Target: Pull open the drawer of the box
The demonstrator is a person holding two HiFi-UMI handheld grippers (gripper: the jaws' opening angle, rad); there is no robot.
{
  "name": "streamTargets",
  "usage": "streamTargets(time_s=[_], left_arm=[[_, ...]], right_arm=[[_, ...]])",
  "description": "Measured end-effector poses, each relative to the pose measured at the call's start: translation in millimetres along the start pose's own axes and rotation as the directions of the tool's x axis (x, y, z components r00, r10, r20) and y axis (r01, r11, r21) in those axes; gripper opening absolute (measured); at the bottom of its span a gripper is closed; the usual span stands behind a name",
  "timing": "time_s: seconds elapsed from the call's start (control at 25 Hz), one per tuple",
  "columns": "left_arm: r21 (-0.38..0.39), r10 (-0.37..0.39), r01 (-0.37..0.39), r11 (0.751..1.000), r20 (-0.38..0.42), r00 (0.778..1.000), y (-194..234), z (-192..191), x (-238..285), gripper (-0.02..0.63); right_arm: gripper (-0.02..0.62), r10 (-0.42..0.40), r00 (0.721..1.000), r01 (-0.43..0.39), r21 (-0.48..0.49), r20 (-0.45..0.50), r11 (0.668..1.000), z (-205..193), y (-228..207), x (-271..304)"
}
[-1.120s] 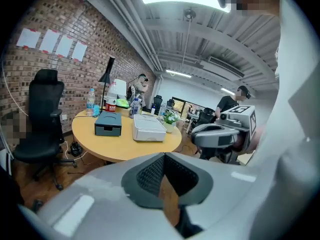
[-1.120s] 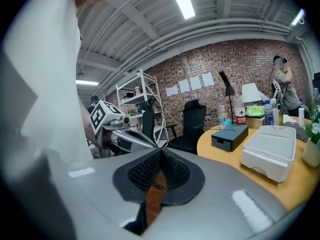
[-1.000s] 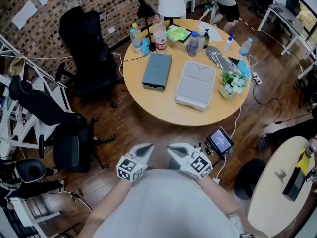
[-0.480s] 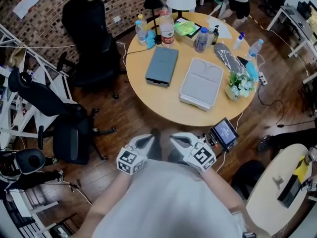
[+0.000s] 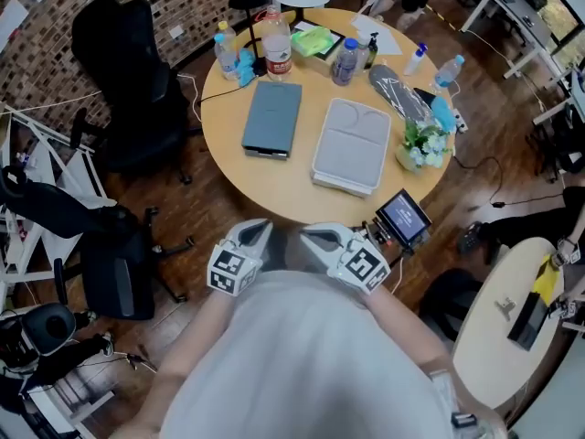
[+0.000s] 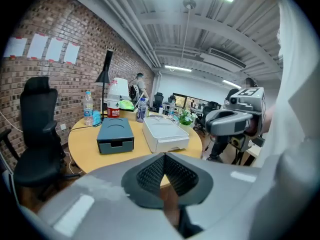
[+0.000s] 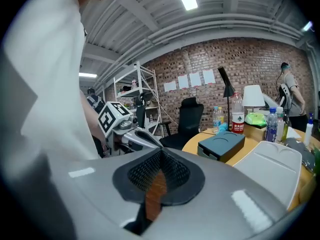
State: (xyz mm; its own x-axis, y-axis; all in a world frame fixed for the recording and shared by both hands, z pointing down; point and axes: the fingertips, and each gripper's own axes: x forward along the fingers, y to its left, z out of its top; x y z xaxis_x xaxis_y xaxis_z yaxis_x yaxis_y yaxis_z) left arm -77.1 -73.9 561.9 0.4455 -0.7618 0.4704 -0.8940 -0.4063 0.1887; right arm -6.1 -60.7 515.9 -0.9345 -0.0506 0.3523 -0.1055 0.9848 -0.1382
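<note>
Head view: the blue-grey box [image 5: 271, 119] is parked on the round table [image 5: 274, 195], just left of a pale flat case [image 5: 353, 144]. Its front is turned toward the near edge. The left gripper [image 5: 257, 231] and right gripper [image 5: 316, 237] are held in close to the body, short of the table and well apart from the box. So the task is judged as barely started: it's the reach-in stage.

Left gripper view: the jaws are pinched fully together with nothing caught between them. The drawer [image 6: 116, 145] can be seen square-on, with a dark finger notch in the middle of its face. Probably that notch should be aimed for. The jaws would need to be opened first, then one tip hooked into the recess and drawn straight back along the drawer's line, not upward.

Right gripper view: this claw is closed tight too, and empty. The box [image 7: 222, 145] is seen off to the right at an angle. Since the box looks light, it may well get dragged along, so it'd best be steadied on top by the spare gripper while the pull is made.
</note>
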Motion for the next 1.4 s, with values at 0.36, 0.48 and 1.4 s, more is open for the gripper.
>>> streamTargets(time_s=[0.36, 0.48, 1.4], left_arm=[[0.005, -0.04, 0.04, 0.999, 0.002, 0.999, 48.4, 23.6, 31.8, 0.006], [0.043, -0.056, 0.057, 0.997, -0.022, 0.998, 58.1, 23.6, 42.1, 0.006], [0.523, 0.105, 0.119, 0.844, -0.378, 0.92, 143.7, -36.1, 126.0, 0.006]], right_arm=[[0.0, -0.043, 0.999, 0.043, -0.015, 0.02, 0.999, 27.8, -42.8, 31.2], [0.0, -0.06, 0.997, 0.06, 0.001, 0.039, 0.998, 34.1, -54.6, 38.5], [0.0, -0.181, 0.984, 0.181, 0.06, -0.005, 0.982, 30.7, -96.7, 83.9]])
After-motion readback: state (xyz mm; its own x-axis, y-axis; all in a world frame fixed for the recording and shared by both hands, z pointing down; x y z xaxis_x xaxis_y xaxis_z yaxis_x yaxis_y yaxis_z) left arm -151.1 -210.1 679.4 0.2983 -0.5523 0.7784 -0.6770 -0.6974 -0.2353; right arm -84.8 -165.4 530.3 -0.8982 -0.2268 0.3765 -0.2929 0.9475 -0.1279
